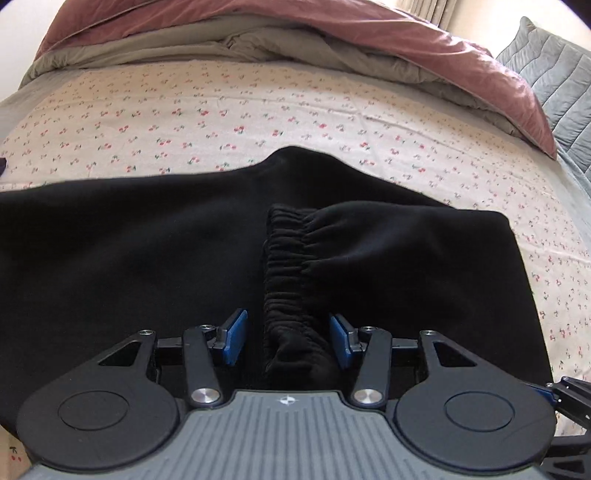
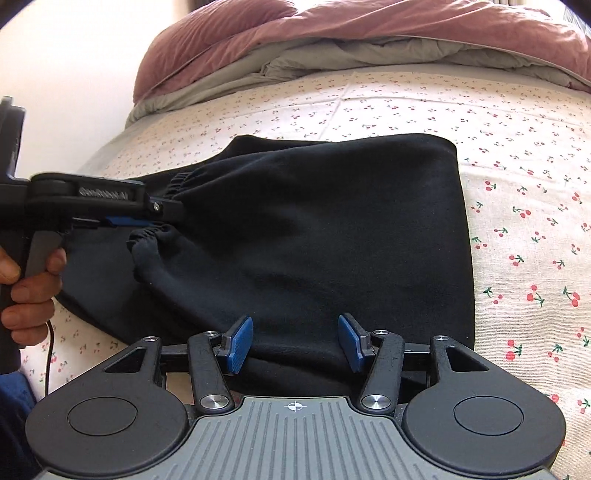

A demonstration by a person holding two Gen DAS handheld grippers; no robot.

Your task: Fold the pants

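Black pants (image 1: 147, 258) are seen lying folded on the bed (image 1: 258, 110), on the cherry-print sheet (image 2: 517, 221). One end is doubled back over the rest, so the gathered elastic band (image 1: 288, 266) sits on top of the lower layer, running from the near edge away from the left camera.

Left gripper (image 1: 288, 341): jaws are held roughly half open, blue pads (image 1: 232, 338) standing apart on either side of the elastic band. The band is between them but no pad is seen pressing on it, so nothing is gripped. In the right wrist view the same gripper (image 2: 162, 214) is seen side-on at the gathered edge (image 2: 147, 236), carried by a hand (image 2: 29, 288) at the left border (a thin cable hangs below it).

Right gripper (image 2: 295, 341): jaws also about half open, pads (image 2: 240, 343) clear of each other, with the near fold edge of the pants lying between and under them. Cloth is not pinched; whether the pad tips touch the fabric cannot be told.

The folded stack is seen as a rough rectangle, its right edge (image 2: 465, 240) straight against the sheet. A pink-and-grey duvet (image 1: 332, 33) is bunched at the far side of the bed, well apart from the pants. A grey quilted pillow (image 1: 554, 81) is seen at far right in the left view
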